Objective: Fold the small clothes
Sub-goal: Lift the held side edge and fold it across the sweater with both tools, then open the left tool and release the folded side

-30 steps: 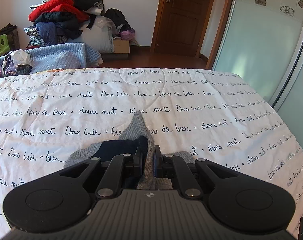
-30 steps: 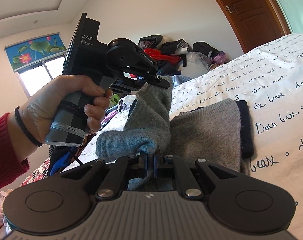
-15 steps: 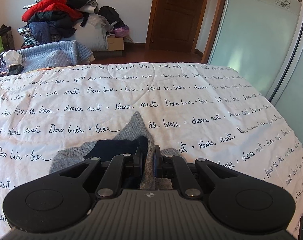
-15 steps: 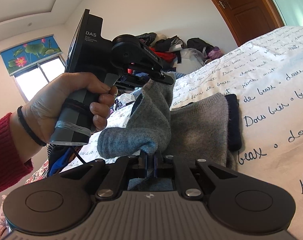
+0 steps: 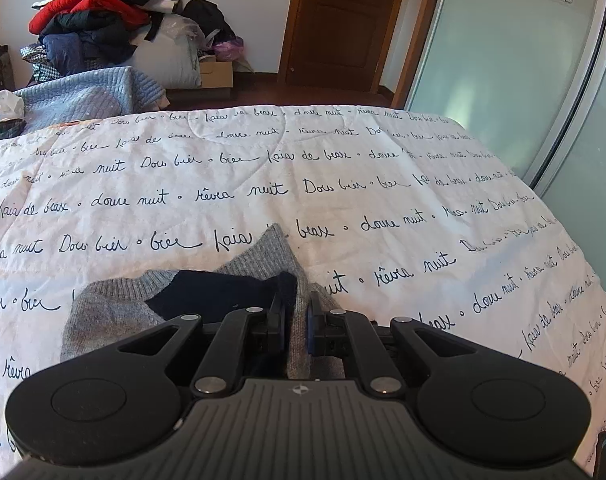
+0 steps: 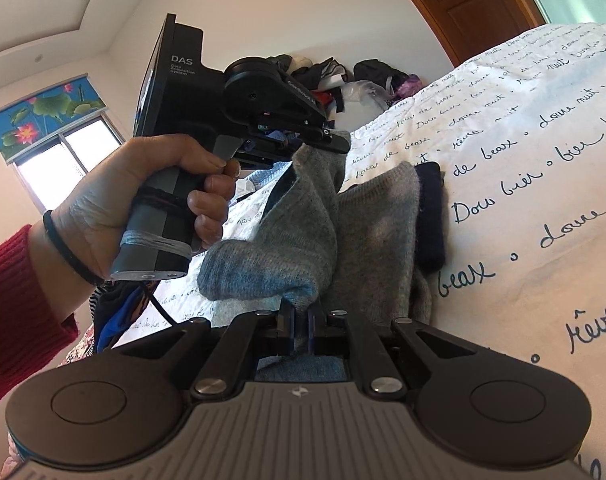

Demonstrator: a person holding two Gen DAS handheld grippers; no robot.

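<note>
Grey garment (image 6: pixel 375 216) apparently lower, both tools clamped

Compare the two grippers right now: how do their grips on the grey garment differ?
The left gripper pinches the grey garment at a raised edge, with a fold hanging below it; the right gripper clamps the low end of that fold. The left gripper pinches grey knit beside the navy trim; the right holds plain grey. Both are shut on the same garment, which is lifted partly off the quilt.

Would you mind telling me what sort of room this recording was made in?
Most likely a home bedroom: a bed covered by a white quilt printed with script, a heap of clothes against the far wall, and a wooden door beside a frosted sliding panel.
</note>
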